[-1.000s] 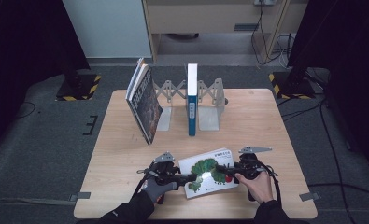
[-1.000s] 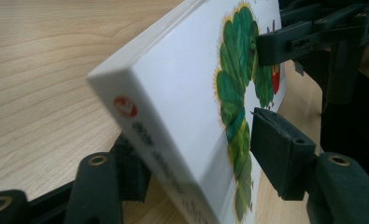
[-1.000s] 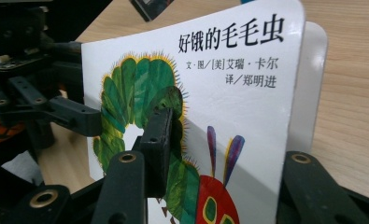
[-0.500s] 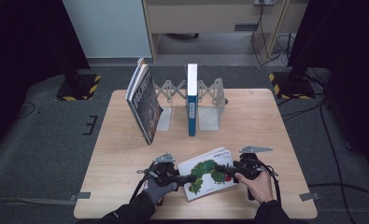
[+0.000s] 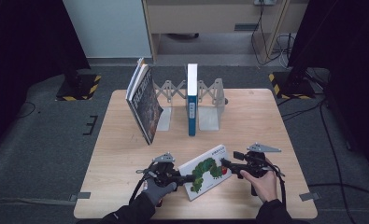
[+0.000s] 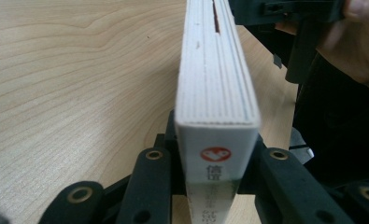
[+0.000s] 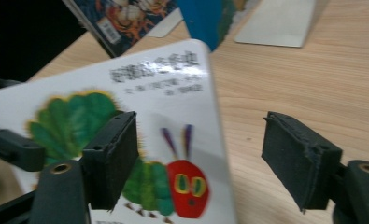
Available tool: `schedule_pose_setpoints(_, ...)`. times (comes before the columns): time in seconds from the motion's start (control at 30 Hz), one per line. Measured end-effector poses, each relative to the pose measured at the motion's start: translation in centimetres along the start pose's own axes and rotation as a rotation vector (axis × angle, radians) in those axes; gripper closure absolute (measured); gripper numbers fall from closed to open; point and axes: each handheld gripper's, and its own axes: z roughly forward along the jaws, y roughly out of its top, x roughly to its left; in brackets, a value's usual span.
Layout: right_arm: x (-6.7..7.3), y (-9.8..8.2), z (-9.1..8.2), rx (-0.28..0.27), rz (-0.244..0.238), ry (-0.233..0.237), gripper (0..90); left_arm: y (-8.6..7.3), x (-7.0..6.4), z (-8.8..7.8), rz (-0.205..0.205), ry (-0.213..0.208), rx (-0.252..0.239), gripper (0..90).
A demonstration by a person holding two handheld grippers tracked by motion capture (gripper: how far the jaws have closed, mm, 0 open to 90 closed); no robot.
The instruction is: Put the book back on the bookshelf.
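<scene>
A white picture book (image 5: 204,171) with a green caterpillar on its cover sits near the table's front edge. In the high view my left gripper (image 5: 184,178) holds its left end. In the left gripper view the book (image 6: 217,88) stands on edge between the jaws of my left gripper (image 6: 215,161), which have just been closing and now press on both covers. My right gripper (image 5: 226,165) is at the book's right end. Its jaws have just been opening. In the right gripper view my right gripper (image 7: 205,156) is open: one jaw hangs over the cover (image 7: 140,84), the other over bare wood.
At the back of the wooden table (image 5: 266,121) a blue book (image 5: 192,100) stands upright between metal bookends (image 5: 210,109). A dark book (image 5: 144,100) leans at their left. Cables trail from both grippers toward the front edge.
The left jaws have closed onto the book's left end. The right jaws have spread apart and let go of its right end. Neither hand has shifted much.
</scene>
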Motion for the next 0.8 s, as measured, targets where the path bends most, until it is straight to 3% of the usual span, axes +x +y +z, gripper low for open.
schedule_pose_setpoints(0.17,-0.5,0.0,-0.2,-0.007,-0.005,-0.047,22.5,0.3,-0.8,-0.1,0.039,0.034,0.004,73.7)
schedule_pose_setpoints(0.53,-2.1,-0.3,-0.7,0.015,-0.019,-0.157,21.3,1.3,-1.2,-1.2,0.036,0.050,-0.040,74.3)
schedule_pose_setpoints(0.8,-3.7,-0.9,-0.5,0.120,-0.039,-0.268,18.0,2.2,-1.5,-2.4,0.038,0.076,-0.064,74.4)
